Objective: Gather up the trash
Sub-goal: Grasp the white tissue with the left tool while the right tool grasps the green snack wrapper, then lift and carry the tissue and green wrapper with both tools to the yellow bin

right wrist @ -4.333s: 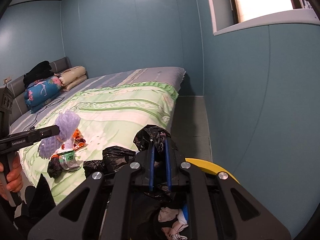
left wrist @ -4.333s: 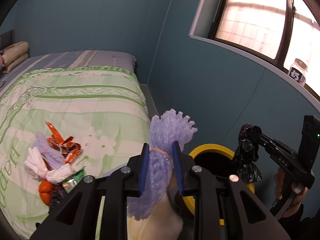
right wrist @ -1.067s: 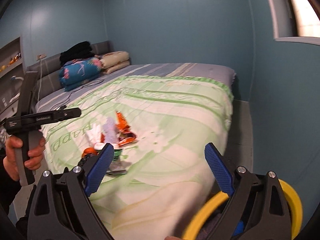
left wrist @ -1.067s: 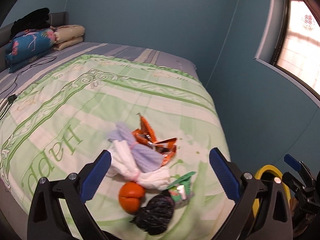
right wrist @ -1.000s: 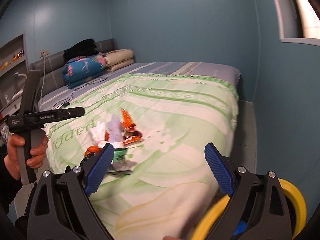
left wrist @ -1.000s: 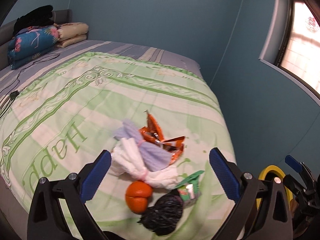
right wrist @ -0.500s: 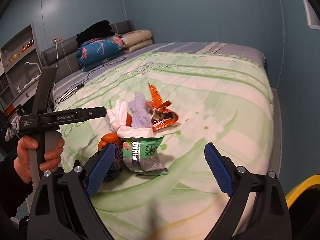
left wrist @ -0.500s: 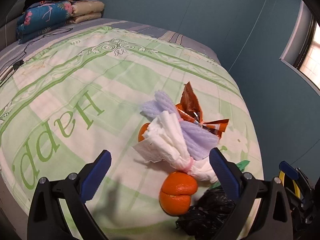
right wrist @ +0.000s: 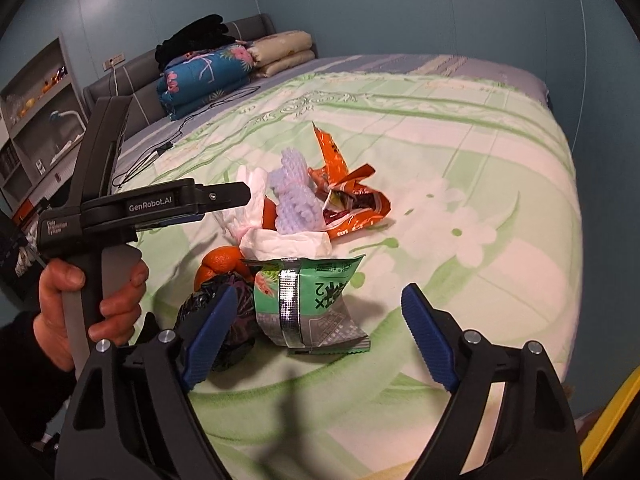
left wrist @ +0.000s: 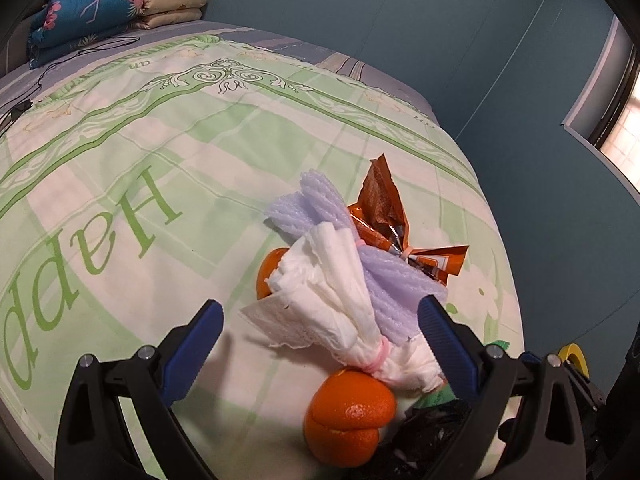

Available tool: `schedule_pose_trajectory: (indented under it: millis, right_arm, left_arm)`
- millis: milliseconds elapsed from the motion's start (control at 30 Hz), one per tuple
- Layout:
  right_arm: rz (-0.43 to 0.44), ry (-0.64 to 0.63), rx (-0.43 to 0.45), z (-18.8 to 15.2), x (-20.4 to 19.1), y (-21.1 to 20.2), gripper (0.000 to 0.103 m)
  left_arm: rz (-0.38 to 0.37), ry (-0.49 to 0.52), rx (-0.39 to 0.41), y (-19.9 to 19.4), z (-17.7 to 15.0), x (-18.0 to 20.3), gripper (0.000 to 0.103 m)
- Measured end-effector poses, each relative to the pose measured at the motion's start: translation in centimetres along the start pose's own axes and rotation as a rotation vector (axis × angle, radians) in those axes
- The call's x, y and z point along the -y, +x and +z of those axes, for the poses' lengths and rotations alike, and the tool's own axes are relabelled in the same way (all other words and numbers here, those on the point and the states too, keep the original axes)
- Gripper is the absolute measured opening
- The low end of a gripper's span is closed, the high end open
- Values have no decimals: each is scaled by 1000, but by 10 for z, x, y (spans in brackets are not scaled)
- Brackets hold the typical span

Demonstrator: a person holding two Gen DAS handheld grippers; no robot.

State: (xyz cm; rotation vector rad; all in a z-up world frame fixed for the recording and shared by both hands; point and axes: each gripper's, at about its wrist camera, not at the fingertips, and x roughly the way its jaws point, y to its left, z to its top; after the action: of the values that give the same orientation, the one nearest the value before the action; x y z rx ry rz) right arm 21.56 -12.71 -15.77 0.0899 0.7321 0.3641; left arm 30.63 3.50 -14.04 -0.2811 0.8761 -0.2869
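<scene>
1. White tissue bundle (left wrist: 332, 312) lies between the wide-spread pads of the left gripper (left wrist: 320, 336), untouched, on the green quilt (left wrist: 120, 160). Closing lower, near its pink tie, should grip best. Counted here: two orange pieces (left wrist: 348, 412), one purple foam net (left wrist: 384, 276), one orange wrapper (left wrist: 384, 204).

2. Green snack packet (right wrist: 308, 300) lies ahead of the right gripper (right wrist: 316, 332), whose jaws are closing on nothing yet. One black bag (right wrist: 224, 312) sits beside it; a hand (right wrist: 80, 304) holds the other tool.

Black tongs (right wrist: 316, 334), ribbed blue pads (right wrist: 208, 332)
</scene>
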Motion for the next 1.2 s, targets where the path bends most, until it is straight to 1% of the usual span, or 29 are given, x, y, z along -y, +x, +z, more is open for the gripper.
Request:
schedule_pose_trajectory:
  millis: [67, 200, 300, 367, 433, 467, 500, 533, 567, 600, 633, 733, 767, 933, 1200]
  right_arm:
    - [16, 21, -19, 1, 3, 6, 80]
    - [35, 27, -43, 1, 2, 14, 75]
    - [49, 33, -59, 1, 0, 19, 74]
    - [58, 46, -72, 1, 1, 23, 74]
    - [71, 66, -92, 0, 2, 27, 72]
    - [75, 73, -98, 0, 2, 29, 66]
    - [75, 81, -106, -1, 2, 32, 60]
    - [75, 85, -112, -1, 2, 33, 58]
    - [77, 88, -116, 0, 2, 34, 53]
    - [86, 93, -124, -1, 2, 36, 46]
    - [90, 94, -129, -1, 1, 37, 46]
    - [80, 90, -126, -2, 0, 36, 38]
    - [77, 92, -124, -2, 0, 36, 32]
    - [76, 87, -119, -2, -3, 32, 28]
    - [69, 67, -89, 0, -8, 18, 27]
  left_arm:
    - [0, -2, -7, 3, -1, 0, 90]
    - [-9, -4, -26, 12, 0, -1, 81]
    - [-25, -23, -32, 16, 2, -4, 74]
    - [-38, -28, -38, 19, 2, -4, 68]
    - [-34, -22, -42, 21, 1, -3, 57]
    - [-32, -25, -41, 22, 1, -3, 53]
    - [-42, -33, -42, 22, 1, -4, 46]
    - [-49, -38, -43, 23, 1, -5, 37]
    - [-54, -43, -44, 23, 1, -6, 34]
    - [-60, -46, -46, 22, 0, -7, 29]
    - [-66, -51, -48, 22, 0, -8, 24]
    - [-80, -66, -50, 19, -1, -12, 19]
    - [-78, -65, -47, 18, -2, -13, 18]
    - [-76, -58, -39, 12, -3, -13, 14]
    - [-63, -48, -12, -5, -4, -13, 13]
